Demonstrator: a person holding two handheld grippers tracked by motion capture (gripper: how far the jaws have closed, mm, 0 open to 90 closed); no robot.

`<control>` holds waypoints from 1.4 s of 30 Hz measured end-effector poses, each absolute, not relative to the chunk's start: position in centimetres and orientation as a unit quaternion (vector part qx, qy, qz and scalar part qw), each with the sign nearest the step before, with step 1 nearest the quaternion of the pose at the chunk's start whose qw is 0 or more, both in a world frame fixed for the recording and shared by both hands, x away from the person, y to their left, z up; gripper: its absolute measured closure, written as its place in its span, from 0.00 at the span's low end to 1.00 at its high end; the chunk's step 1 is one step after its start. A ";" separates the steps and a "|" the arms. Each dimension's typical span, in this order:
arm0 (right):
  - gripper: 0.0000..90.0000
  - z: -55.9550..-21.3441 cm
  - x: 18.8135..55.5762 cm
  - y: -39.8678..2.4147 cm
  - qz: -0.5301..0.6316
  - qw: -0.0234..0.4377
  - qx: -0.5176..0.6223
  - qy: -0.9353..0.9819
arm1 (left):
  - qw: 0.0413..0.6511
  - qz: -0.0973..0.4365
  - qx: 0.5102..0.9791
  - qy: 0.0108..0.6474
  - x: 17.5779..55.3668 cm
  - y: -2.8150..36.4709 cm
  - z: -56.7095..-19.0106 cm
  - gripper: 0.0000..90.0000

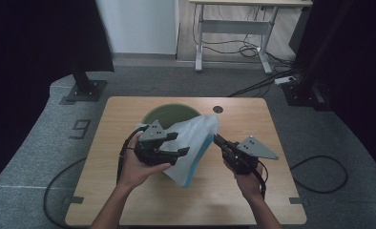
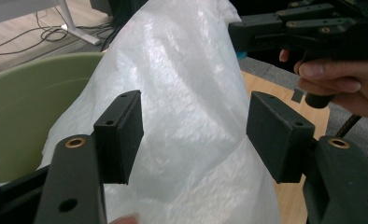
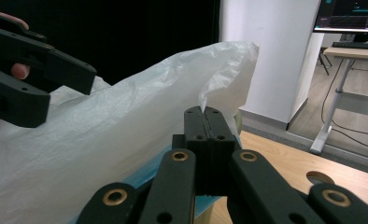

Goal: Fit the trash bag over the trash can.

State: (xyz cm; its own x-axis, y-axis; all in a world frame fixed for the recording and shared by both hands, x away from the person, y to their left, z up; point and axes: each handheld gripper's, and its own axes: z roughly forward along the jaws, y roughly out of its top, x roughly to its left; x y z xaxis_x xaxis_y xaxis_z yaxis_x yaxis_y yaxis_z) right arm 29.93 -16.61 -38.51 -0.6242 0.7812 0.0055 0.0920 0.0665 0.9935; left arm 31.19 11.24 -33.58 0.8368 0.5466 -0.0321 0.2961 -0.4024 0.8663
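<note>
Right gripper (image 3: 204,112) level, clamped on white bag (image 3: 126,135).

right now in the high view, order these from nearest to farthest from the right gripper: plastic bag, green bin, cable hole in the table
1. plastic bag: its edge is pinched in the right gripper.
2. green bin: behind the bag, toward the table's middle.
3. cable hole: near the table's far edge; too close to the bin to rank firmly.

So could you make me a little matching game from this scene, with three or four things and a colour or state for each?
Things:
1. round plastic bin
2. thin crinkly plastic bag
3. left gripper
4. right gripper

States:
A. jaws open, bag between them
B. pale green
C. jaws shut on the bag's edge
D. translucent white, blue at its bottom

Pairs: 1-B, 2-D, 3-A, 4-C
</note>
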 end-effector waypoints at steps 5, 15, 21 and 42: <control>0.99 -38.6 29.8 -16.5 0.603 0.281 0.324 0.673 | 0.475 0.129 0.832 0.256 31.3 10.1 -34.2 0.40; 0.99 -38.5 29.7 -16.8 0.610 0.276 0.325 0.668 | 0.465 0.102 0.831 0.288 32.2 10.3 -35.9 0.79; 0.99 -38.4 29.7 -16.9 0.610 0.276 0.326 0.667 | 0.482 0.084 0.823 0.289 32.6 11.2 -36.2 0.98; 0.70 -39.5 29.5 -17.6 0.613 0.274 0.332 0.663 | 0.529 0.102 0.788 0.298 32.5 13.7 -34.7 1.00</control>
State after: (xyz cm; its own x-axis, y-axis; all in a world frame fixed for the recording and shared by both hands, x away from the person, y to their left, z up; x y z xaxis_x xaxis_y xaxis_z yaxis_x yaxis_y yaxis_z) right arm 29.47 -17.57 -39.53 -0.6294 0.7758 0.0445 0.1044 0.0278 0.9941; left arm 32.53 13.72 -34.67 0.8015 0.5777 -0.1544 0.3615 -0.2624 0.8947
